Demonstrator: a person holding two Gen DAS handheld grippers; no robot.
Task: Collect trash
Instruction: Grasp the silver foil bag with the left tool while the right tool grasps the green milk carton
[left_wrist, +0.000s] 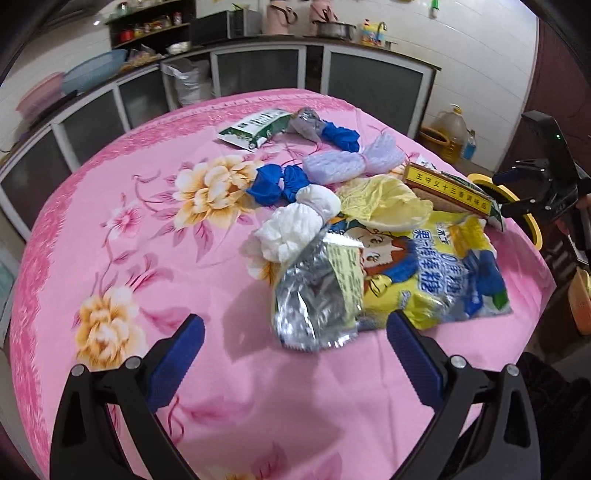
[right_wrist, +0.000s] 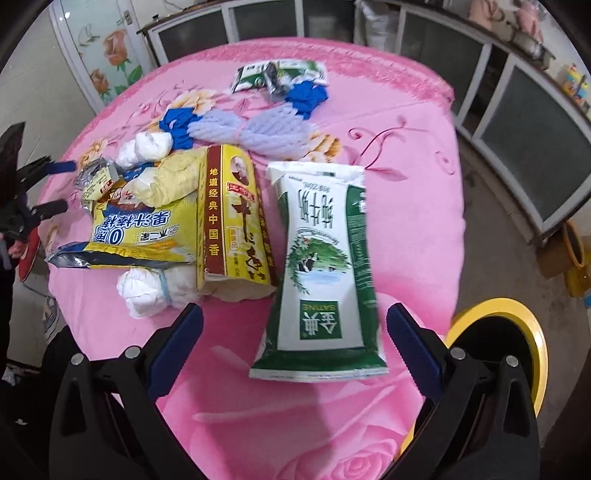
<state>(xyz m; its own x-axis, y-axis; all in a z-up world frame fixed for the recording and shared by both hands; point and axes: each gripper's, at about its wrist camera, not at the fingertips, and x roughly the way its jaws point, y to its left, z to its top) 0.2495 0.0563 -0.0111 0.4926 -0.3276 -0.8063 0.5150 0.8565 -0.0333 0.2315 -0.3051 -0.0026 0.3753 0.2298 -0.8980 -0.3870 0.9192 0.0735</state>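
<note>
Kitchen table under a pink floral cloth (left_wrist: 110, 236), trash heaped at centre: both handheld grippers hover w/ fingers spread wide, nothing held. Left gripper (left_wrist: 295, 332) faces a crumpled silver foil wrapper (left_wrist: 314, 302) lying on the edge of a yellow candy bag (left_wrist: 436, 273); right gripper (right_wrist: 295, 325) lines up on a flattened green-and-white milk carton (right_wrist: 325, 266), which sits just beside a yellow seasoning box (right_wrist: 232, 221). A yellow-rimmed bin (right_wrist: 517, 332) shows at the table's edge near the right gripper, likely the drop point.

Judgement: task barely begun, pile appears intact. For the right side, straddle the carton's narrow waist, press down into the cloth, close firmly; the pouch is slick and flat, so a shallow pinch may slip. For the left, take the foil by its raised crumple, not the candy bag beneath, or both lift together. Also waiting: white wads (left_wrist: 295, 225), blue scraps (left_wrist: 277, 184), lilac foam net (left_wrist: 351, 162).
</note>
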